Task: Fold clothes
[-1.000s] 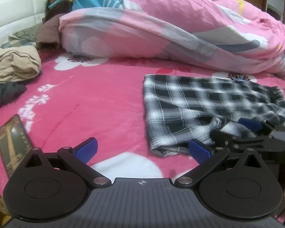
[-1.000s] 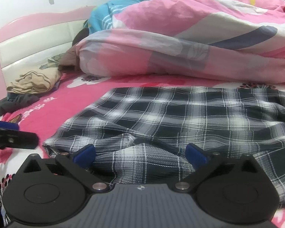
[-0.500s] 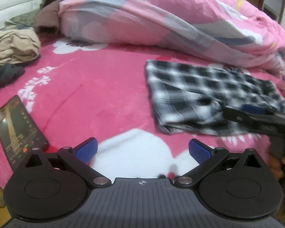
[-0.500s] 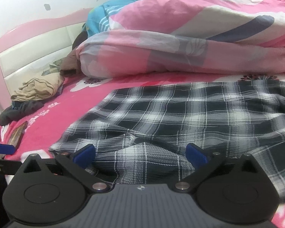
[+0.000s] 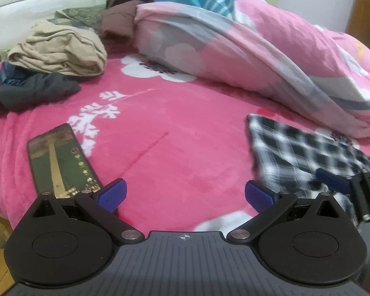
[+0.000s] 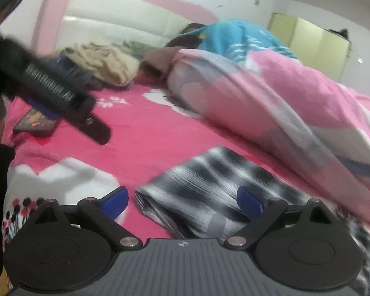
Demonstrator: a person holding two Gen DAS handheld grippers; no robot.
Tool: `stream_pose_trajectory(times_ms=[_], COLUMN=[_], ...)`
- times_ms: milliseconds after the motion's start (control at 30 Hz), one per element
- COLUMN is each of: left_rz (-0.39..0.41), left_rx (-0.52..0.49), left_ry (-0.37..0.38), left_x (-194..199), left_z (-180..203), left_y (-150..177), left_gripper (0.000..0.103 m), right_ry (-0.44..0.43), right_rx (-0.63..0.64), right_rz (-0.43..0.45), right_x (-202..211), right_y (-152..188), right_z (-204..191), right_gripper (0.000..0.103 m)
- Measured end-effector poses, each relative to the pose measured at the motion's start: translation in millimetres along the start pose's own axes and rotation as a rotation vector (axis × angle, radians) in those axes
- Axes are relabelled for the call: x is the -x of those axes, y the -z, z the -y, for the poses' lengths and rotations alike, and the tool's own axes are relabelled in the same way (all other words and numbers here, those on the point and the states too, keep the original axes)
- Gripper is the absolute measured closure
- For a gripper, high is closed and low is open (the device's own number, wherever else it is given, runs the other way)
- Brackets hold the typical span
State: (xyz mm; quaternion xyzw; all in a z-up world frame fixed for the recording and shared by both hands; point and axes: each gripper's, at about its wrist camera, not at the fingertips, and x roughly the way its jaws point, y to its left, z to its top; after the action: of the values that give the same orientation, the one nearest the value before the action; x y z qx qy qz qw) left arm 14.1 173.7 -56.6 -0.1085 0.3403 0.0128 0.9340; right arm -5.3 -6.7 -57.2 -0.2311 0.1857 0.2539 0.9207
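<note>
A folded black-and-white plaid garment [image 5: 296, 153] lies flat on the pink blanket [image 5: 185, 123], at the right of the left wrist view. My left gripper [image 5: 185, 194] stands open over bare blanket, left of the garment, with nothing between its fingers. In the right wrist view, my right gripper [image 6: 182, 201] hovers at the near left corner of the plaid garment [image 6: 209, 177]. Its jaws are closing slightly but remain wide; the corner lies between the fingers and the pads do not press it. The left gripper [image 6: 49, 91] shows there as a blurred black bar at upper left.
A phone [image 5: 59, 160] with a lit screen lies on the blanket at the left. Beyond it sit a beige clothes pile [image 5: 59, 51] and a dark garment [image 5: 32, 88]. A person lies under a pink quilt [image 5: 259, 49] along the back. A pink-and-white headboard [image 6: 111, 12] stands behind.
Both views have swung left and rolled. The plaid garment has slid to the right of the left view. My right gripper has moved from over the garment's fold to its left corner.
</note>
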Motion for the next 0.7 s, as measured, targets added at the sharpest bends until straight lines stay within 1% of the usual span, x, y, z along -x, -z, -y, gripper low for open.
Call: stream_pose_trajectory(times_ms=[67,100,133,167,233,333,467,533,633,700], left_rz=[-0.001,-0.003,-0.004,-0.004,-0.006,-0.01,-0.019,-0.019,-0.018,-0.018], left_rx=[0.012,0.018,0.024,0.028,0.036,0.042,0.053,0.05,0.05,0.06], left_ry=[-0.001,0.0,0.001,0.002,-0.001,-0.002,-0.006,-0.003,0.0,0.005], left_x=[-1,-2,-3,-4,-7,-10,-14,-14,-16,-19], left_z=[-3,-4,-5,-6,-8,-9,-9,-8,-7,-5], left_y=[0,-1,-1,-2,-2,-3,-5,-6,-9,-12], left_gripper=[0.0,0.0,0.0,0.0,0.0,0.0,0.0,0.0,0.0,0.001], right_ry=[0.021,0.036,0.047,0.053,0.082,0.124,0.14,0.145,0.163,0.16], right_rx=[0.074,0.115,0.14,0.149,0.172,0.244,0.323,0.363,0.416,0.43], right_rz=[-0.015,-0.028,-0.037,-0.036,-0.037,-0.041,-0.041,-0.046,-0.046,-0.047], right_x=[-13,-19,-21,-21,-19,-15,-14,-15,-14,-16], right_y=[-1,0,2,4,6,11,13,13,15,16], right_z=[-14,-21,-24,-26,-26,-28,-36,-42,-48,-49], right_gripper=[0.012,0.016,0.017,0.017,0.023,0.029,0.038,0.05,0.054,0.057])
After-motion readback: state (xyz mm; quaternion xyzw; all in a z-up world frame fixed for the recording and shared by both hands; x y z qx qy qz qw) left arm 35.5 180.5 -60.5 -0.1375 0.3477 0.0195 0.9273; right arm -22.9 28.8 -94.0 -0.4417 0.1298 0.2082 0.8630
